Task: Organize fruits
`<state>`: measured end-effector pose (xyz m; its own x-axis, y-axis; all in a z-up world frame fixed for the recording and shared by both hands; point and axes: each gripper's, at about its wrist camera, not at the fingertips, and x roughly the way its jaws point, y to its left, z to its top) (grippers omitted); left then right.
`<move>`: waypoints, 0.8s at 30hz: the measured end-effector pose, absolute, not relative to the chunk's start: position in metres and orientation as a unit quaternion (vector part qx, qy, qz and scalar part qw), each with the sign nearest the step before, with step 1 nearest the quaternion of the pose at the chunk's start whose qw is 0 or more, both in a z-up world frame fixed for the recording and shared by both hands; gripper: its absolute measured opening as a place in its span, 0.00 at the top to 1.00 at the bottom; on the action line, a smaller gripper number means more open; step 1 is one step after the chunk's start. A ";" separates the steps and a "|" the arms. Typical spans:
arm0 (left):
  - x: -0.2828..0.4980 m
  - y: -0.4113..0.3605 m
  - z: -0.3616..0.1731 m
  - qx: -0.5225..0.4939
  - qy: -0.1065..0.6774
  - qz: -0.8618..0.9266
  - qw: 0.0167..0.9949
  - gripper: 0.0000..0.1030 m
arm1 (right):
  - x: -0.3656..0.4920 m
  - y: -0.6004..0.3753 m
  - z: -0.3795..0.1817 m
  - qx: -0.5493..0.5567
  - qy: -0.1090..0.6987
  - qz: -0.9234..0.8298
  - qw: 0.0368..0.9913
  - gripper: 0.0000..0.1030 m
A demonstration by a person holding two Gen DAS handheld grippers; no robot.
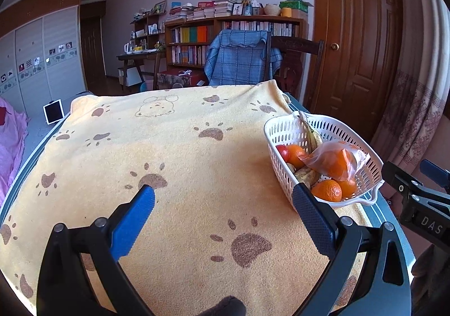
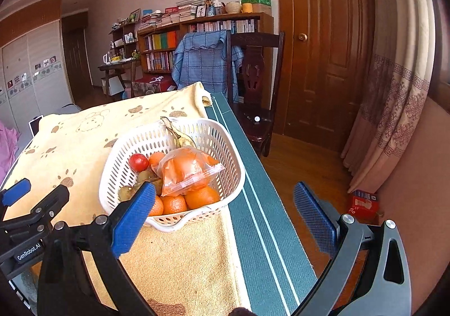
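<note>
Looks all but finished: fruits (image 2: 180,184) piled in the white basket (image 2: 225,147) at the worktop's (image 2: 267,231) right edge (bagged orange (image 2: 187,169) on top), yellow towel (image 1: 168,147) bare, left claw (image 1: 223,198) and right claw (image 2: 225,198) spread wide, gripping nothing.

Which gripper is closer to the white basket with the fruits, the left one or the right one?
Probably the right. The right gripper is open at the white basket's near rim, one finger overlapping it. The left gripper is open over the towel, with the basket off to its right.
</note>
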<state>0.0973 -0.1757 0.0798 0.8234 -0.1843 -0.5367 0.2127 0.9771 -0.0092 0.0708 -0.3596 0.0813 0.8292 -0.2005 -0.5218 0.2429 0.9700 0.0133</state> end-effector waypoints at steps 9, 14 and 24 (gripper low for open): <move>0.094 -0.180 0.082 0.038 0.275 -0.108 0.955 0.05 | 0.069 -0.351 0.084 0.008 0.266 -0.108 0.958 0.03; 0.093 -0.180 0.082 0.041 0.274 -0.104 0.955 0.05 | 0.069 -0.348 0.085 0.001 0.268 -0.104 0.958 0.03; 0.090 -0.181 0.087 0.052 0.265 -0.087 0.959 0.05 | 0.062 -0.338 0.091 -0.028 0.252 -0.085 0.964 0.03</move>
<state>0.0902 -0.1806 0.0866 0.8448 -0.1390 -0.5168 0.1935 0.9797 0.0529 0.0623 -0.3376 0.0906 0.8589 -0.1782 -0.4802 0.1501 0.9839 -0.0966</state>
